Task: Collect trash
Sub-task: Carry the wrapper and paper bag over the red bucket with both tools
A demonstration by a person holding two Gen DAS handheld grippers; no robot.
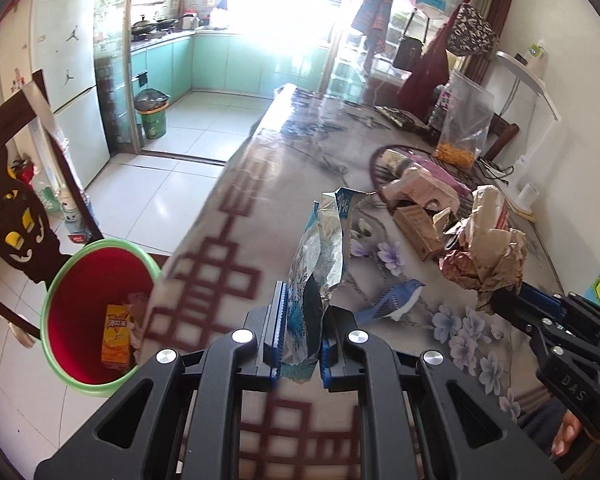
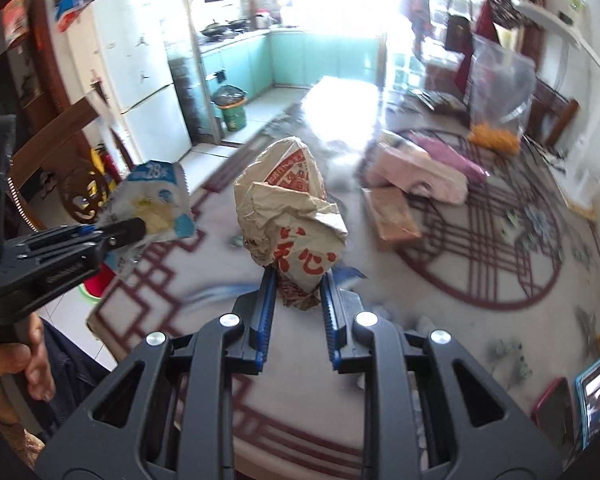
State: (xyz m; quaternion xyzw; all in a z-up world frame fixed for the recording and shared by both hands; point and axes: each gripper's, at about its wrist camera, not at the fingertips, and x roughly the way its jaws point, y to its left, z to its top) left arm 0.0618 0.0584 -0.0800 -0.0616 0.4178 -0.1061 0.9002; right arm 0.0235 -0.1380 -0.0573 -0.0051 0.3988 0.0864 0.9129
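Since the red bin point(image 1: 96, 312) sits on the floor off the table edge point(image 1: 204, 216), down and to the left of the left gripper point(image 1: 300, 344), that is where both loads should go, and I judge the carry to be the step in hand. An orange snack box point(image 1: 117, 338) already lies inside it. The left gripper is clamped on the foot of a foil snack wrapper point(image 1: 320, 264), which stands up ahead of its jaws; swing it left until the wrapper hangs over the bin's mouth before letting go, as light foil may drift. To its right, the right gripper point(image 2: 296, 292) pinches a crumpled paper bag point(image 2: 292, 216) by its lower end, held above the table. More boxes point(image 2: 392, 212) lie ahead and right of it, still to collect.
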